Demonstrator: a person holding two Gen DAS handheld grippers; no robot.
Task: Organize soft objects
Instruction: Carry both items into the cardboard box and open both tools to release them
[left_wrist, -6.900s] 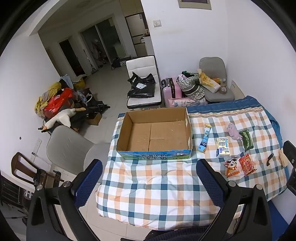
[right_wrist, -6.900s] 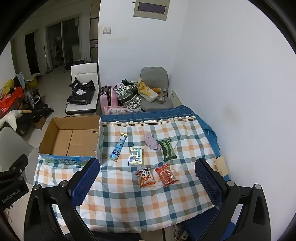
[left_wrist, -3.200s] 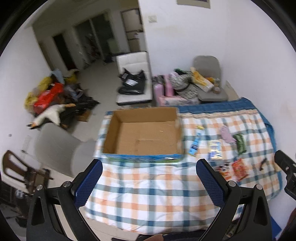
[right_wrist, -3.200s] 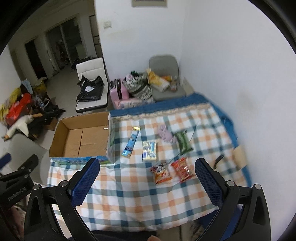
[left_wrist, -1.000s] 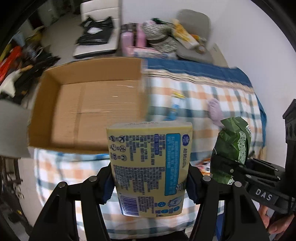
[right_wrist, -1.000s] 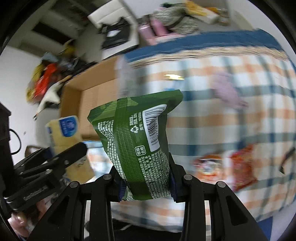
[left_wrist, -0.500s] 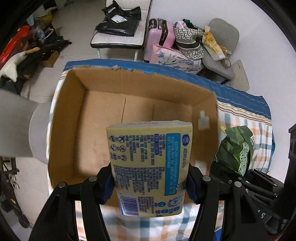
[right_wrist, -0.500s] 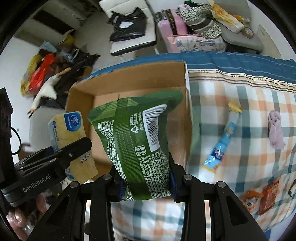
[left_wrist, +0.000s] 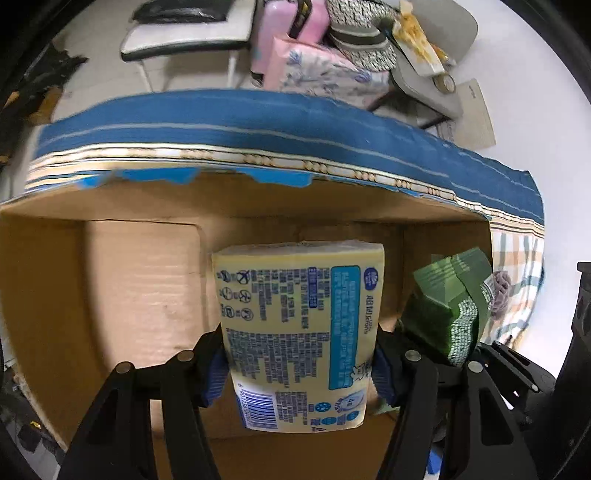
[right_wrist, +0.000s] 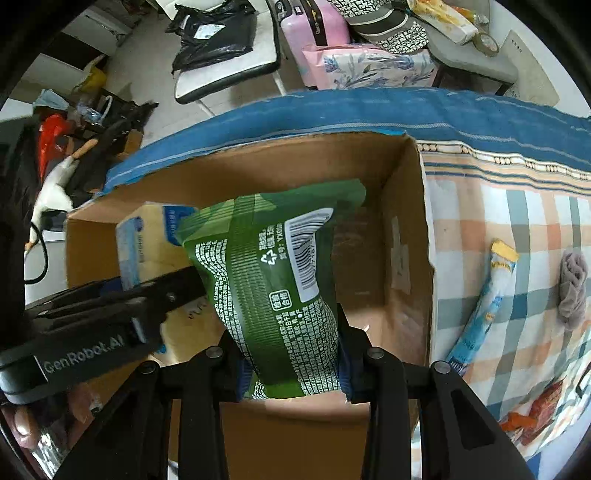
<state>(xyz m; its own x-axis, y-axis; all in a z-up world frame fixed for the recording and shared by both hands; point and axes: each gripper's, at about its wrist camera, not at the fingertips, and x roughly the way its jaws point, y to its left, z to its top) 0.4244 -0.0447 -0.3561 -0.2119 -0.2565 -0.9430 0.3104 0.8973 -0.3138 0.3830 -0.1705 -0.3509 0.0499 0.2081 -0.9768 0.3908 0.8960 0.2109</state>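
Inside the cardboard box (left_wrist: 110, 295), the left gripper (left_wrist: 299, 362) is clamping a yellow pack (left_wrist: 299, 332); the right gripper (right_wrist: 291, 365) is pinching a green pack (right_wrist: 277, 280) beside the box's right wall.

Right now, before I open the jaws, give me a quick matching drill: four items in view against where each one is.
Things:
1. yellow pack
2. green pack
3. blue sachet
4. pink suitcase

Places:
A. lying on the checked cloth, right of the cardboard box
B. on the floor beyond the table
C. held in the left gripper over the box
D. held in the right gripper over the box

Pairs: 1-C, 2-D, 3-A, 4-B
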